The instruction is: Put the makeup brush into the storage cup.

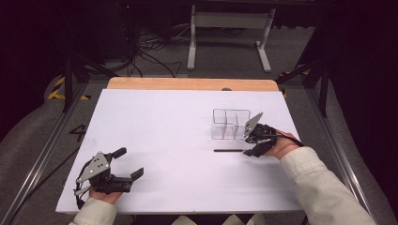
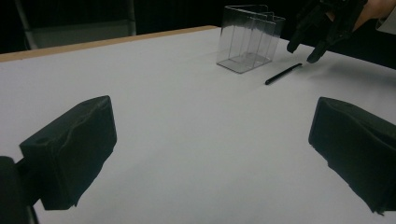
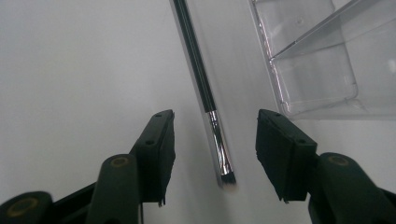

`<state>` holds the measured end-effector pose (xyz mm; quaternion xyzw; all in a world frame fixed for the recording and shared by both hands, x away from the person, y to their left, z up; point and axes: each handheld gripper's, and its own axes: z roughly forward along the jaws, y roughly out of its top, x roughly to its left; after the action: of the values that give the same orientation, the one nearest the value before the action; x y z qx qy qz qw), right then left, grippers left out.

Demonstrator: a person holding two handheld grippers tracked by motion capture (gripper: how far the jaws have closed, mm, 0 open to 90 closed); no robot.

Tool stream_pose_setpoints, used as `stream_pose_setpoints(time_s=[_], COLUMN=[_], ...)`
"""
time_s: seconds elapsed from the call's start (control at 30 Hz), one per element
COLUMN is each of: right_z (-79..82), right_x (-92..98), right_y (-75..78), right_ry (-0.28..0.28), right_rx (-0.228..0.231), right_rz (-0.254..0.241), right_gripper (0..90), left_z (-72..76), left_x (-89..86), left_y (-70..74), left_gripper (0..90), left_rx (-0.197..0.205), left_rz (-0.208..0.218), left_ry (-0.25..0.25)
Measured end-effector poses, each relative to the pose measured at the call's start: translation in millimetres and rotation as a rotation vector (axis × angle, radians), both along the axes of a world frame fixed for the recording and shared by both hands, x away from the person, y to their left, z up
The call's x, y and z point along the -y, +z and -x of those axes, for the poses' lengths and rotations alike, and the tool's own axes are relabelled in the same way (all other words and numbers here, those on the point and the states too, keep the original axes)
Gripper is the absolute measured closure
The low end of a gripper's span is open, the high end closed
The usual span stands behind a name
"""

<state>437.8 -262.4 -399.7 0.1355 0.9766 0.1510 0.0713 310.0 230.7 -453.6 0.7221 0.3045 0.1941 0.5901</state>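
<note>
A thin black brush (image 1: 227,150) with a silver ferrule lies flat on the white table (image 1: 155,126), just in front of a clear compartmented organiser (image 1: 230,124). My right gripper (image 1: 248,146) hovers low over the brush's bristle end. In the right gripper view its jaws straddle the ferrule of the brush (image 3: 205,93) with a gap on each side, so the right gripper (image 3: 215,116) is open. The organiser (image 3: 317,70) sits just beyond the right-hand jaw. My left gripper (image 1: 131,162) rests at the front left, open with nothing between its jaws.
A wooden strip (image 1: 187,83) runs along the table's far edge. Beyond it are a white stand (image 1: 230,21) and cables on the floor. Metal rails flank the table. The left gripper view shows the organiser (image 2: 250,37), brush (image 2: 282,74) and right gripper (image 2: 302,53) far off.
</note>
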Motion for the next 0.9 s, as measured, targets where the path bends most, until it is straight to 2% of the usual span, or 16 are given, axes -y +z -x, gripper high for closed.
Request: stream_pose_setpoints(time_s=[0.4,0.77,0.9], right_z=[-4.9,-7.3,-8.3], right_x=[1.2,-1.1,-1.1], right_y=[-7.8,-14.3,-16.6], right_ry=[0.025,0.043,0.041], right_rx=[-0.027,-0.036,-0.043], right_rz=[0.036,0.070,0.091], right_gripper=[61.0,67.4,70.0], left_z=[0.2,0.7,1.0], left_x=[-0.4,1.0,0.9], left_y=[0.4,-0.1,0.2], left_gripper=[2.6,3.7,5.3], left_rx=[-0.001,-0.014,-0.005], left_rz=[0.004,0.009,0.003], left_ry=[-0.005,-0.018,-0.025])
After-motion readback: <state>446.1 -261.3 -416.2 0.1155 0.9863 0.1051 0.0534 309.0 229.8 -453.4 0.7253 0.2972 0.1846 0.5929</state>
